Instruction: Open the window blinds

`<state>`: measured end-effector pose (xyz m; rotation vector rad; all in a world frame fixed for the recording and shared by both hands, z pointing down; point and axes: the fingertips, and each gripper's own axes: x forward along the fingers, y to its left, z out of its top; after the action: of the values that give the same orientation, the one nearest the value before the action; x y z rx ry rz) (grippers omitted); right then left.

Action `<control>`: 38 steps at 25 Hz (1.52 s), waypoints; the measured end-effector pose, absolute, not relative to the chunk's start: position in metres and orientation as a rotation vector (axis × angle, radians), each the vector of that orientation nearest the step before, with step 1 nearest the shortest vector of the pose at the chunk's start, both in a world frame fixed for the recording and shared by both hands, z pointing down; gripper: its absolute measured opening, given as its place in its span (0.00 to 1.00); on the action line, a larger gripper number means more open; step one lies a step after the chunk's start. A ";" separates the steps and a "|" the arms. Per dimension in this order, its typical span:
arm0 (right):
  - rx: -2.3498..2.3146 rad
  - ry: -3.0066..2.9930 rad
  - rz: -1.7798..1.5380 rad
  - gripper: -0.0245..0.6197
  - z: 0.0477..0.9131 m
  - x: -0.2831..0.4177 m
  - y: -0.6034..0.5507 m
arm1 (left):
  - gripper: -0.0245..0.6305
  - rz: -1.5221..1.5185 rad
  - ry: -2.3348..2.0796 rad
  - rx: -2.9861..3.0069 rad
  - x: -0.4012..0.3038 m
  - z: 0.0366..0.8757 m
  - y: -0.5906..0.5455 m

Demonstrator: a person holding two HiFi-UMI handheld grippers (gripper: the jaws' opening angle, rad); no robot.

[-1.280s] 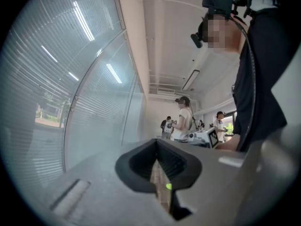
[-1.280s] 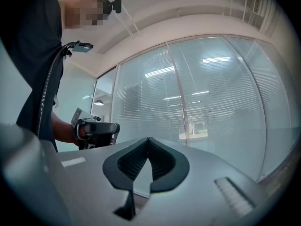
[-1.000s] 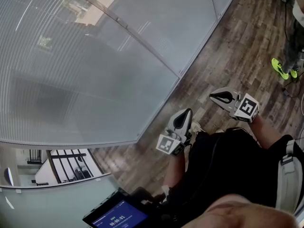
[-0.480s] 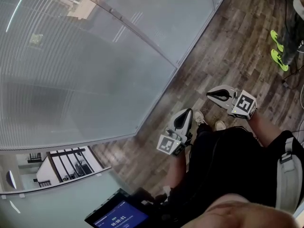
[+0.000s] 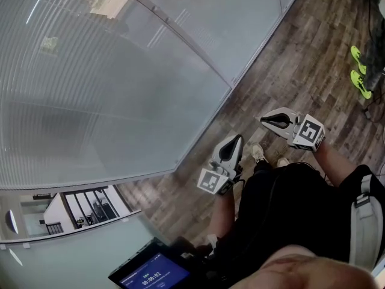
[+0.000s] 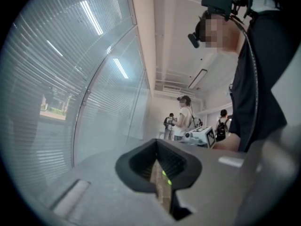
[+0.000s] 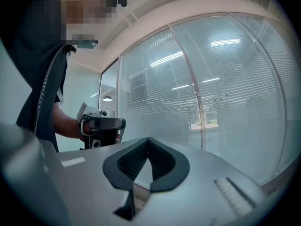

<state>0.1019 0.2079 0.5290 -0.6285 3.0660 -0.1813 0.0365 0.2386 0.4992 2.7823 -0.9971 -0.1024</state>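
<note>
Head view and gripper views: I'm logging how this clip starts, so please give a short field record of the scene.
blinds: slats closed, behind the glass, nothing touching them
left gripper: jaws together, empty, held clear of the glass
right gripper: jaws together, empty, held clear of the glass
floor: dark wood planks
shoes: neon green, a bystander's, upper right in the head view
</note>
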 end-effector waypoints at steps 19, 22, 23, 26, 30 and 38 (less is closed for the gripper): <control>-0.637 3.031 -0.183 0.05 0.518 0.026 0.121 | 0.04 -0.039 -0.936 2.806 -0.028 0.494 0.154; -0.631 3.038 -0.184 0.05 0.519 0.011 0.117 | 0.04 -0.032 -0.937 2.823 -0.043 0.492 0.146; -0.625 3.043 -0.185 0.05 0.520 0.006 0.116 | 0.04 -0.034 -0.937 2.823 -0.049 0.492 0.143; -0.609 3.067 -0.164 0.05 0.521 -0.009 0.111 | 0.04 -0.056 -0.934 2.817 -0.060 0.494 0.130; -0.626 3.065 -0.155 0.05 0.520 -0.025 0.101 | 0.04 -0.077 -0.902 2.836 -0.069 0.494 0.120; -0.682 3.076 -0.122 0.05 0.515 -0.044 0.083 | 0.04 -0.106 -0.879 2.849 -0.095 0.496 0.106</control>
<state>-0.0442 0.0827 0.5150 -0.6816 3.0759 -0.1224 -0.0954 0.1057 0.4956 2.8487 -0.8793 -0.1061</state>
